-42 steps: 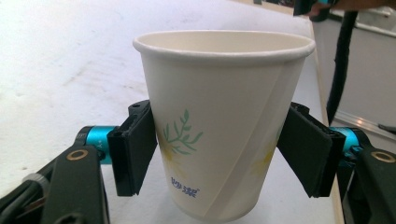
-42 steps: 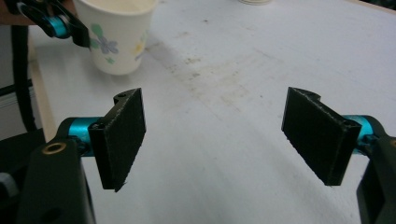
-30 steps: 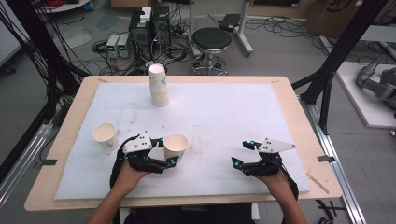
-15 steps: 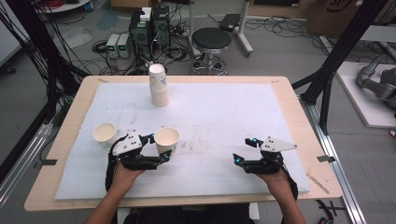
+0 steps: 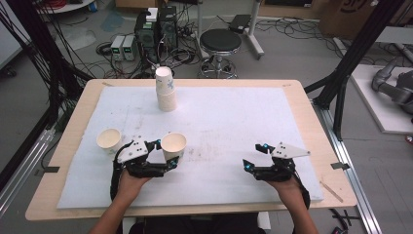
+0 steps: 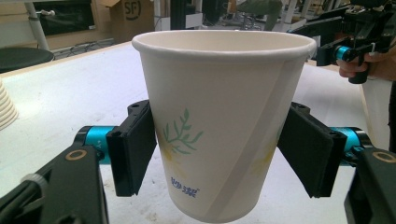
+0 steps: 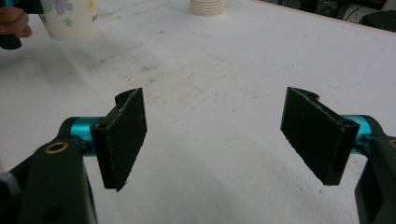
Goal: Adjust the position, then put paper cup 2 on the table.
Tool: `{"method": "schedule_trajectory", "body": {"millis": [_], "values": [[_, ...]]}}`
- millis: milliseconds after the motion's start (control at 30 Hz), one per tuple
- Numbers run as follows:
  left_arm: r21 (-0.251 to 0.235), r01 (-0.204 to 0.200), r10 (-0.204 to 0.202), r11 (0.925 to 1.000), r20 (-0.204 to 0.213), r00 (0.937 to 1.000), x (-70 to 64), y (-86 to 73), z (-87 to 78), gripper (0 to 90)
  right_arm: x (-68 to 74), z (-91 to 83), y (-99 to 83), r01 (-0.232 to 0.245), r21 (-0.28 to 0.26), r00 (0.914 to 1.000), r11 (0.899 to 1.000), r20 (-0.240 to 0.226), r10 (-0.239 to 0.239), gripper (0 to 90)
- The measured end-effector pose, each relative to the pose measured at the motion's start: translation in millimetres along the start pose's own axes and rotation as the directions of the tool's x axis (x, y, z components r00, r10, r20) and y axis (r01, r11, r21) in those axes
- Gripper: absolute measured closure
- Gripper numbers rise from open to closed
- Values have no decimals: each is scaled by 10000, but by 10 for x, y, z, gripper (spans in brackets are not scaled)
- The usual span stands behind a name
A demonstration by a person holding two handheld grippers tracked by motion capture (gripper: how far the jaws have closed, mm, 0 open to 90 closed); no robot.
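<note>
A white paper cup (image 5: 173, 145) with a green leaf print stands upright between the jaws of my left gripper (image 5: 165, 157) at the near left of the table. In the left gripper view both black pads press the sides of the cup (image 6: 219, 116), so my left gripper (image 6: 219, 149) is shut on it. I cannot tell whether the cup's base touches the mat. My right gripper (image 5: 251, 158) hovers low at the near right, and its jaws (image 7: 219, 130) stand wide open with nothing between them.
A second paper cup (image 5: 108, 140) stands just left of my left gripper. A stack of upturned cups (image 5: 166, 89) sits at the far middle of the white mat (image 5: 234, 117). The wooden table edge (image 5: 311, 112) frames the mat.
My left gripper has carried the cup a little to the left, nearer the second cup. The right gripper has barely shifted and stays open.
</note>
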State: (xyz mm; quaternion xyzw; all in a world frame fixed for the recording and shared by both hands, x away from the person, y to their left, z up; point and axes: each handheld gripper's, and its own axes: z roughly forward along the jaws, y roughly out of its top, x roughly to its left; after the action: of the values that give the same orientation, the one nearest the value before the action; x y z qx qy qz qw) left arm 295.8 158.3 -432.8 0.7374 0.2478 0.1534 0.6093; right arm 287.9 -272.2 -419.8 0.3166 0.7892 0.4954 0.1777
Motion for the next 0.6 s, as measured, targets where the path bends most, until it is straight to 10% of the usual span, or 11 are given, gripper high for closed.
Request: {"method": "schedule_trajectory", "body": {"millis": [600], "values": [[-64, 33, -35, 10000, -349, 9994, 108, 76, 301, 298, -27, -25, 2, -27, -69, 9999, 10000, 155, 28, 231]]}}
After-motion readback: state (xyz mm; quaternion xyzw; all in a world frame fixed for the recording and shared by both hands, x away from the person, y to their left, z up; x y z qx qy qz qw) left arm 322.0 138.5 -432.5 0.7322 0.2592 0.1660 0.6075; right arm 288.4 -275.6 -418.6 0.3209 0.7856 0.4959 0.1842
